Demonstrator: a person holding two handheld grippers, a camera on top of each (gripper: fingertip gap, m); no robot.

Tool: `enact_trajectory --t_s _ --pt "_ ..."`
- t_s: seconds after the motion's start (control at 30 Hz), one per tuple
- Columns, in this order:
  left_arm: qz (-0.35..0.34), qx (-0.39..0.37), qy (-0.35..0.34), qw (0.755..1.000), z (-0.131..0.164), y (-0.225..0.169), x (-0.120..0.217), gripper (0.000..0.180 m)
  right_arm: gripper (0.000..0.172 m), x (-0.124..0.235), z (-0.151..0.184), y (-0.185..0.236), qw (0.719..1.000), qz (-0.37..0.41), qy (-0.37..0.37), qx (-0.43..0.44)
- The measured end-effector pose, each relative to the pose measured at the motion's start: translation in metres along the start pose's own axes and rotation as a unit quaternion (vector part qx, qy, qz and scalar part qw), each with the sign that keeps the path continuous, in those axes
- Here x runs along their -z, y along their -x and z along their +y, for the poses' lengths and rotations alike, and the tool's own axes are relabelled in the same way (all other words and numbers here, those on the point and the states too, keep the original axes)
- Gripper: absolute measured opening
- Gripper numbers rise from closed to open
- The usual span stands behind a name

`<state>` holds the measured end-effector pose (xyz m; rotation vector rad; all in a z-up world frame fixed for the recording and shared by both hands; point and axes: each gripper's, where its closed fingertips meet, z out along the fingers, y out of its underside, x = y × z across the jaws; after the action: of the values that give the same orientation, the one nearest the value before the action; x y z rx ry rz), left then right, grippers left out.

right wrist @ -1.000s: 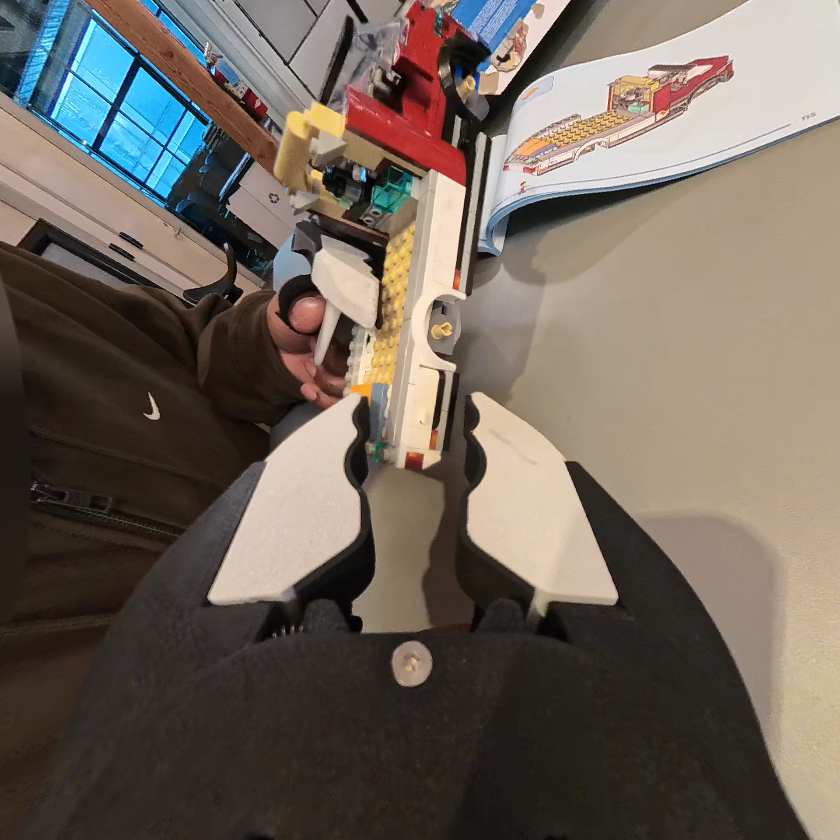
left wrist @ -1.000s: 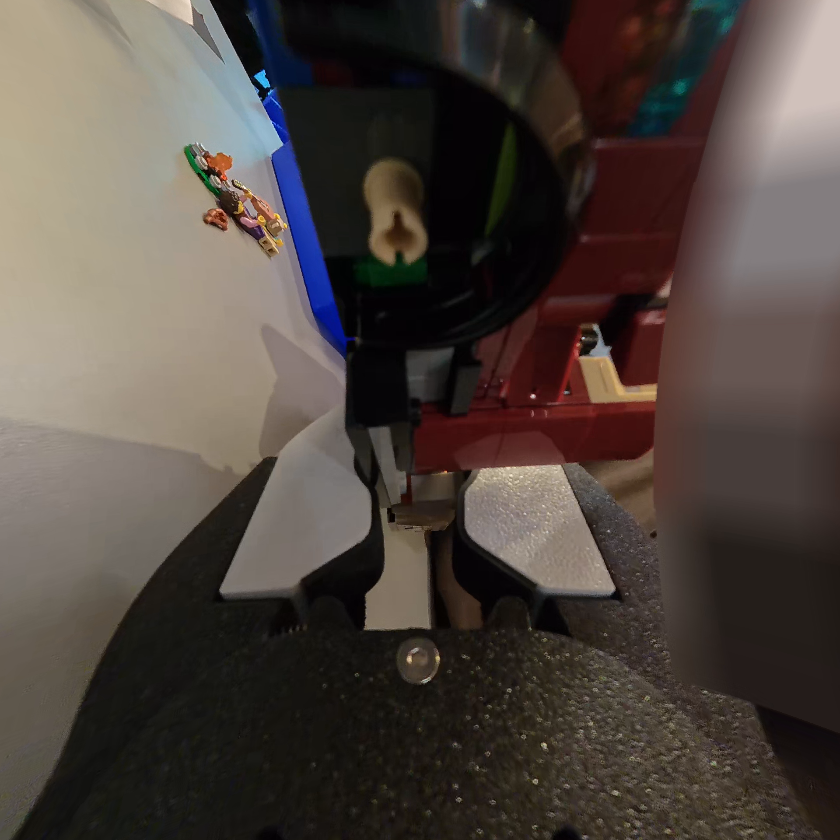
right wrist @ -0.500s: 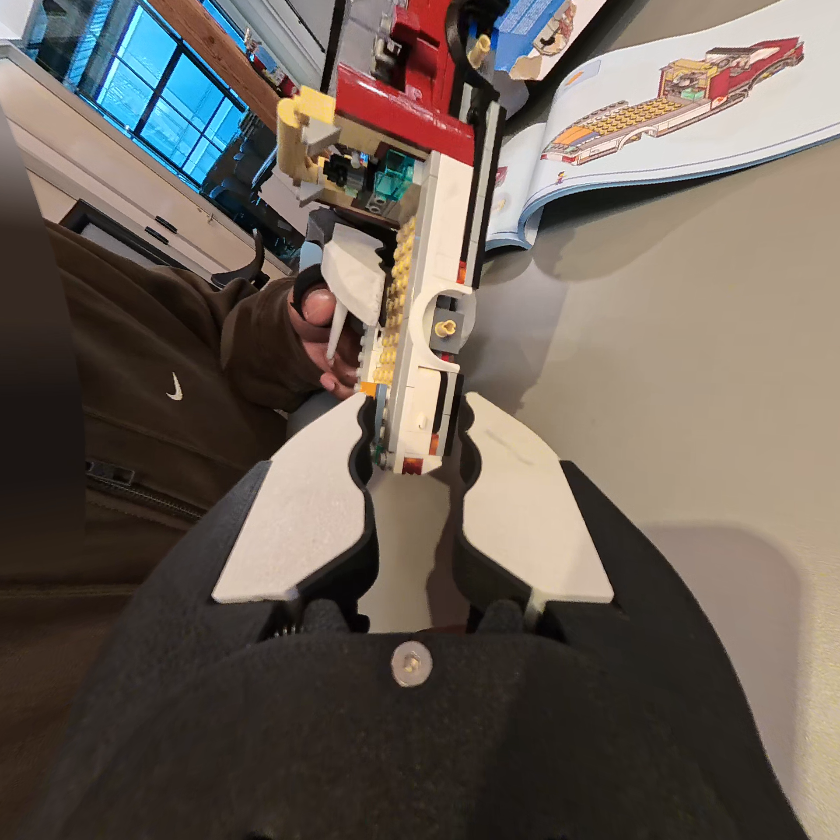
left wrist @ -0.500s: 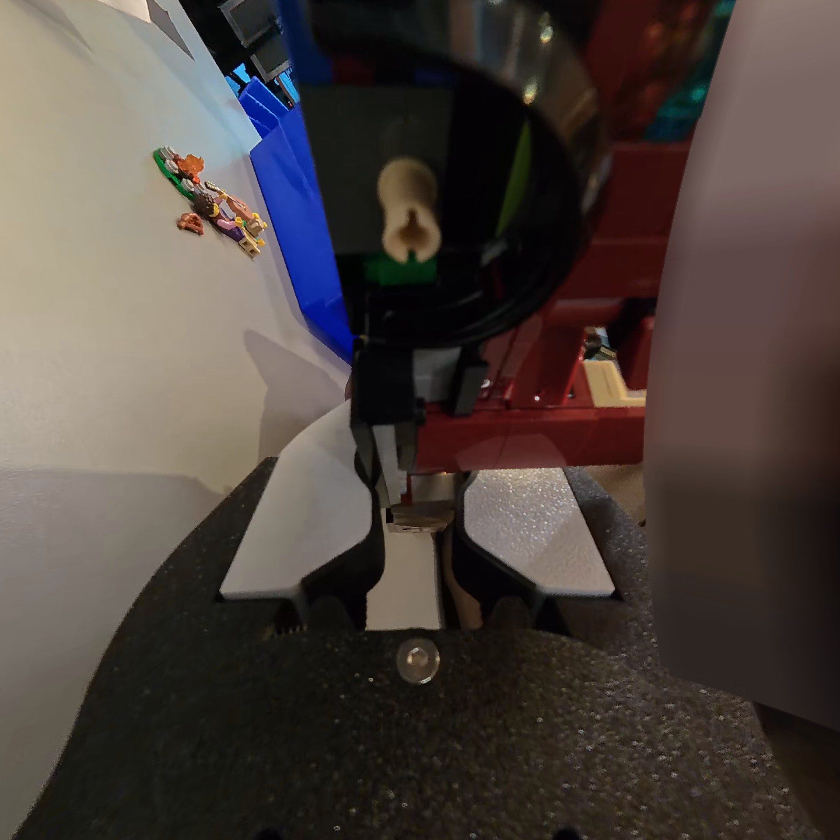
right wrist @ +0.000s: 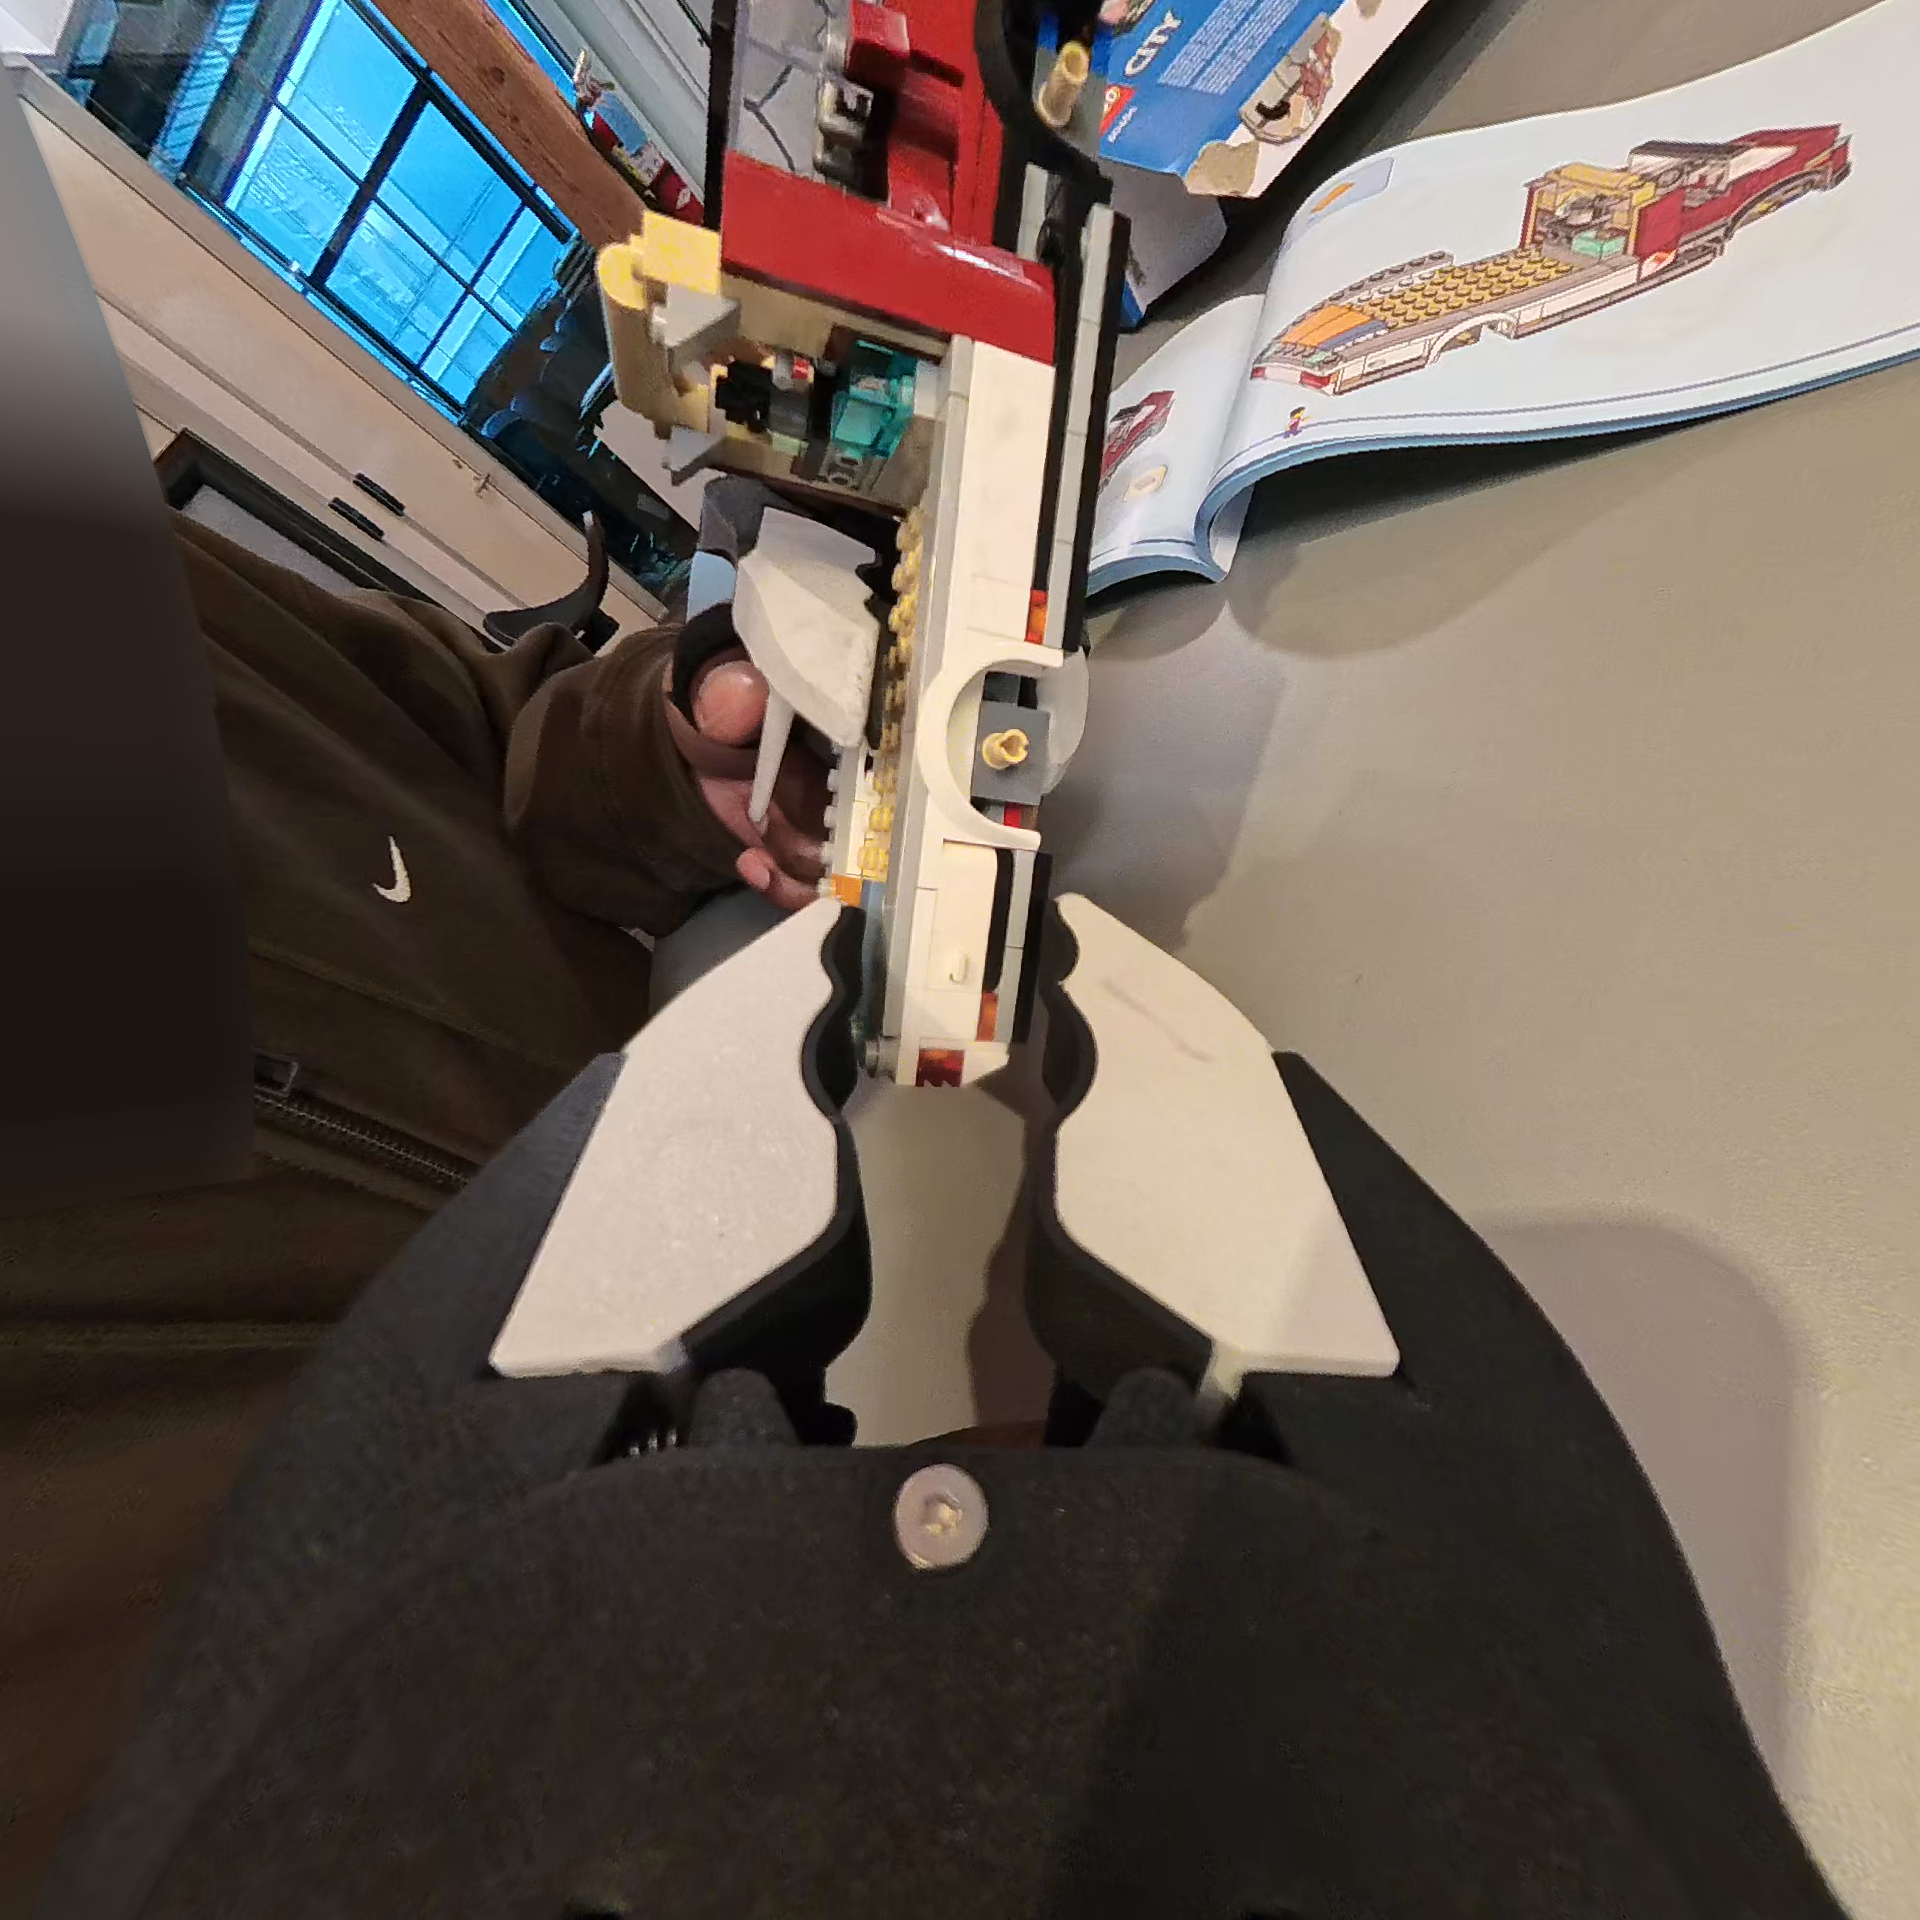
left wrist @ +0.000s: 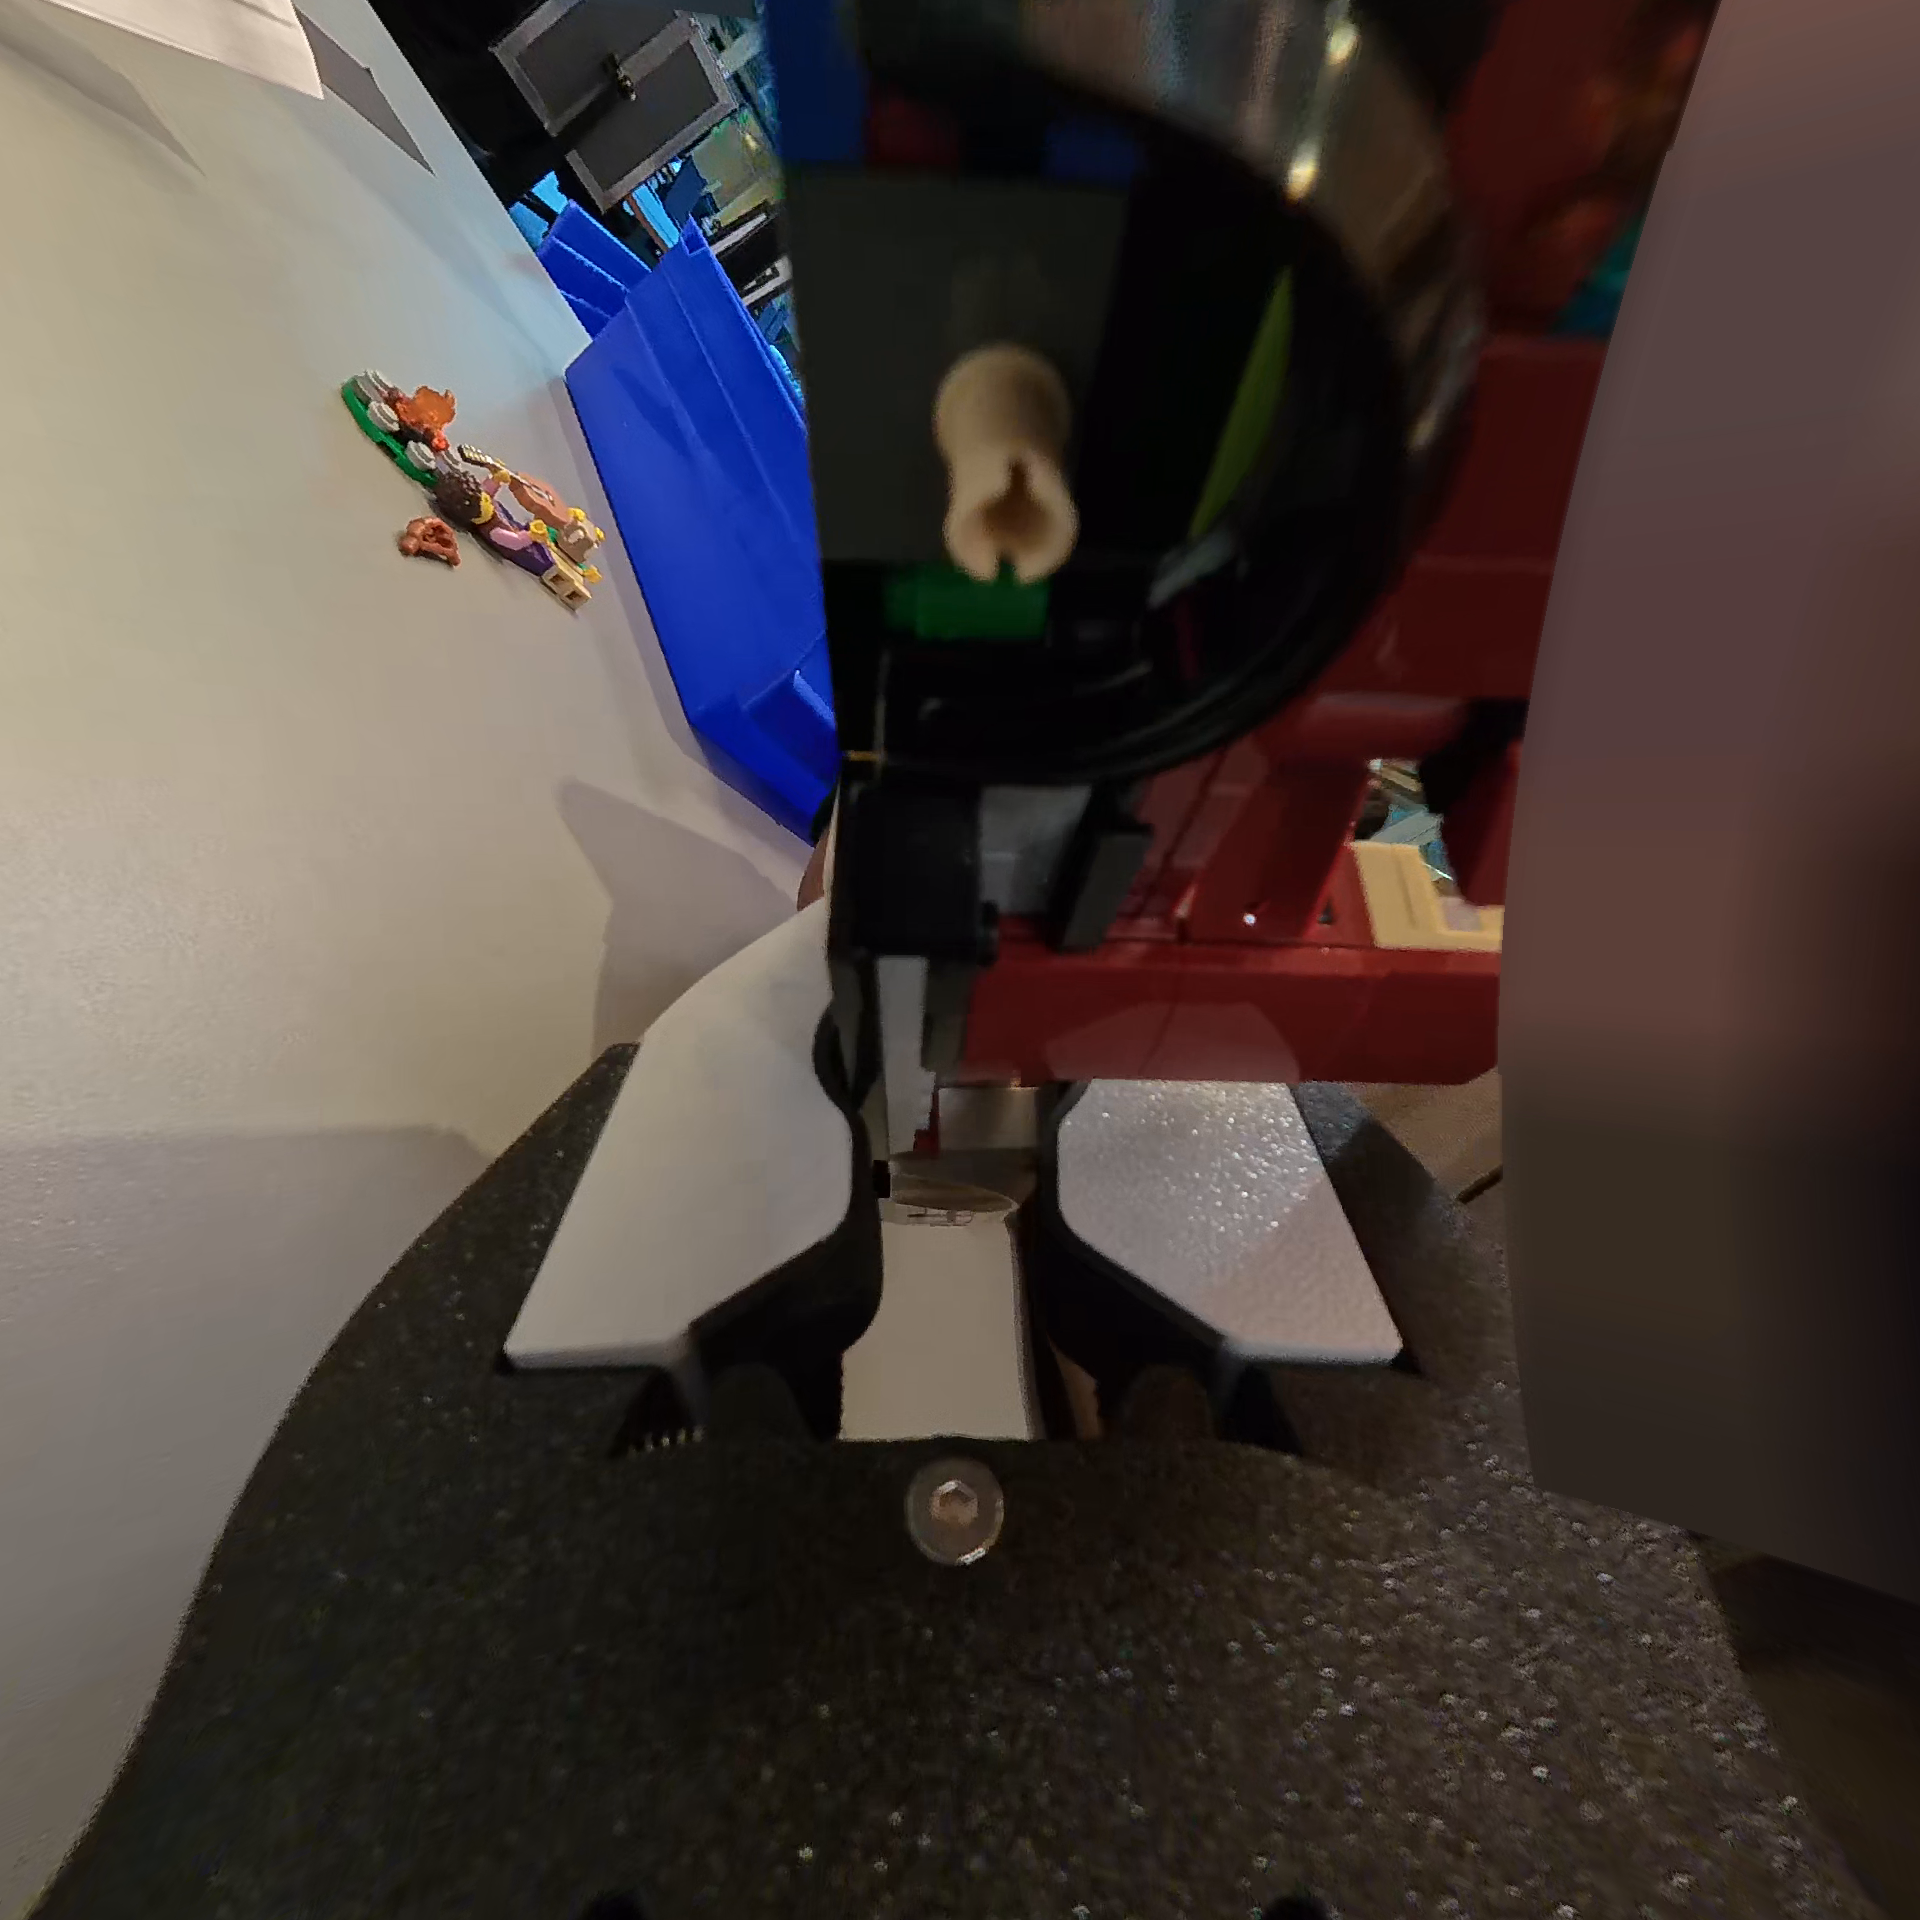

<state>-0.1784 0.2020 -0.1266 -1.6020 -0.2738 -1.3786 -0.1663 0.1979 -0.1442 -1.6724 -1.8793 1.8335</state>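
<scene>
Right gripper (right wrist: 940, 997) is clamped on the white tail end of a brick-built vehicle model (right wrist: 977, 582), both pads pressed against its sides, the model standing on edge above the grey table (right wrist: 1507, 883). Its cab end is dark red, with a tan axle pin (right wrist: 1006, 744) showing in the white wheel arch. Left gripper (left wrist: 951, 1132) grips the same model near its red cab, jaws narrow around a thin grey-and-black edge; how firmly the pads press there is hard to tell. A black wheel arch with another tan pin (left wrist: 1003, 468) fills the left wrist view. Beside the model lies an open instruction booklet (right wrist: 1558, 301) with a drawing of the vehicle, and a blue toy box (right wrist: 1205, 83) bearing printed brand lettering. A person's brown sleeve (right wrist: 582, 748) carries a small white swoosh logo (right wrist: 393, 873). Loose minifigure parts (left wrist: 478, 488) and a blue bin (left wrist: 707, 499) sit on the table.
</scene>
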Motion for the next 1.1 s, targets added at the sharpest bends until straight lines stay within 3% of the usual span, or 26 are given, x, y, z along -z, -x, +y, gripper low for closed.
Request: enact_trajectory --t_s 0.5,0.7,1.1 --pt "-0.003 0.019 -0.014 1.000 -0.004 0.004 0.003 0.025 0.033 -0.004 -0.001 -0.002 1.000 0.014 -0.006 0.012" --pt "-0.004 0.029 -0.063 0.998 -0.018 0.008 0.011 0.023 0.042 0.002 -0.012 -0.003 0.998 0.043 -0.034 0.016" --pt "0.014 -0.023 -0.092 0.995 -0.027 -0.003 0.014 0.023 0.039 0.000 -0.023 -0.002 0.995 0.045 -0.082 0.016"
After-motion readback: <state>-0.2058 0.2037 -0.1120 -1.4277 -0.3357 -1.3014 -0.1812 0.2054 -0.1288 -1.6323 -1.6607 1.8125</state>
